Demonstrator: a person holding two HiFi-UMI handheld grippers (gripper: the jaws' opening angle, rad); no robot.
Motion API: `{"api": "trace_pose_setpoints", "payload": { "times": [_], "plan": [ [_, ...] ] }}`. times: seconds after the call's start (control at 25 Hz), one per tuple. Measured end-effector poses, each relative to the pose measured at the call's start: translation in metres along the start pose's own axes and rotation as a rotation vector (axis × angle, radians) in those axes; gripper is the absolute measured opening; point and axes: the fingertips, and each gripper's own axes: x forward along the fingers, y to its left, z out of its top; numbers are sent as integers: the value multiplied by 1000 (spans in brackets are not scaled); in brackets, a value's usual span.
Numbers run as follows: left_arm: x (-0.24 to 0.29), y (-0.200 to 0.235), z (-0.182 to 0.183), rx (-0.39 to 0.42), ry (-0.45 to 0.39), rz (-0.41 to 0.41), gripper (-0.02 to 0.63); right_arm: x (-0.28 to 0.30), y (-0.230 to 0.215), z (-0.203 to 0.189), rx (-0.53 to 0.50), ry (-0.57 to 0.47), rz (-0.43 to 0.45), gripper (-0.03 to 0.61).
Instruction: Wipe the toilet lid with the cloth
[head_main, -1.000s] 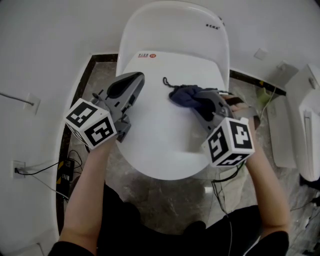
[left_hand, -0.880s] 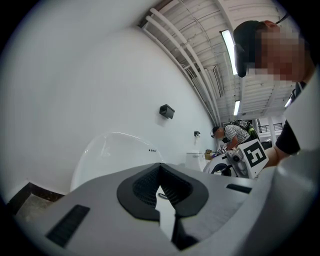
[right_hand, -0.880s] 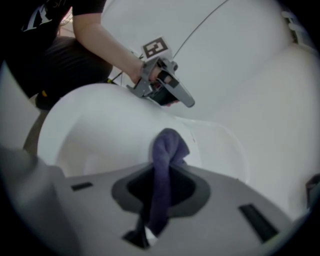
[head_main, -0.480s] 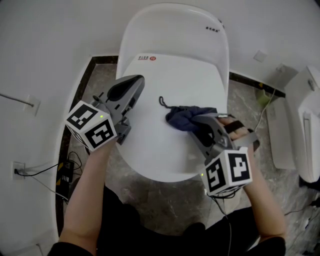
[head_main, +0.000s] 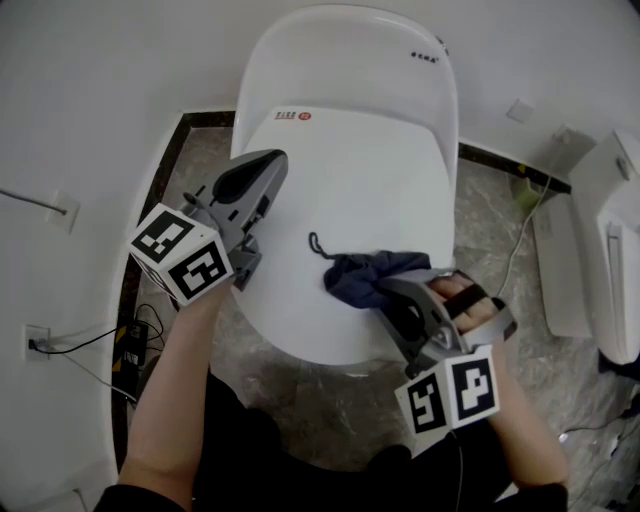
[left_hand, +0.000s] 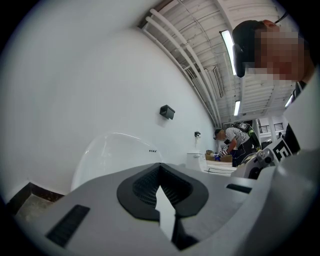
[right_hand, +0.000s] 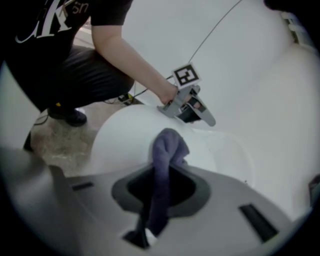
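Right gripper (head_main: 388, 291) jaws clamped on dark blue cloth (head_main: 352, 276), bunched, lying on near-right part of toilet lid (head_main: 345, 165); thin cord loop trails from cloth toward left. Left gripper (head_main: 268, 160) jaws together, nothing between, at lid's left edge; contact with lid unclear. Cloth well apart from left gripper

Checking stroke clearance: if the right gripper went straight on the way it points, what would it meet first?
Shut on the cloth, the right gripper points across bare toilet lid toward the left gripper. That looks the likely first contact, though depth is unclear and it might pass just beside it.
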Motion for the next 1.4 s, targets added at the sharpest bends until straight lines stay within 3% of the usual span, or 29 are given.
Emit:
{"api": "trace_pose_setpoints", "payload": {
  "times": [0.52,0.76,1.0,1.4],
  "plan": [
    [0,0,-1,-3,4,4,14,-18,24,16,44,-45,59,75],
    [0,1,0,0,-8,3,13,-7,-52,7,64,-48,-38,75],
    [-1,1,1,7,-18,6,14,45,-142,-3,31,3,-116,75],
    [0,1,0,5,-20,4,14,137,-220,-26,27,121,-122,75]
  ]
}}
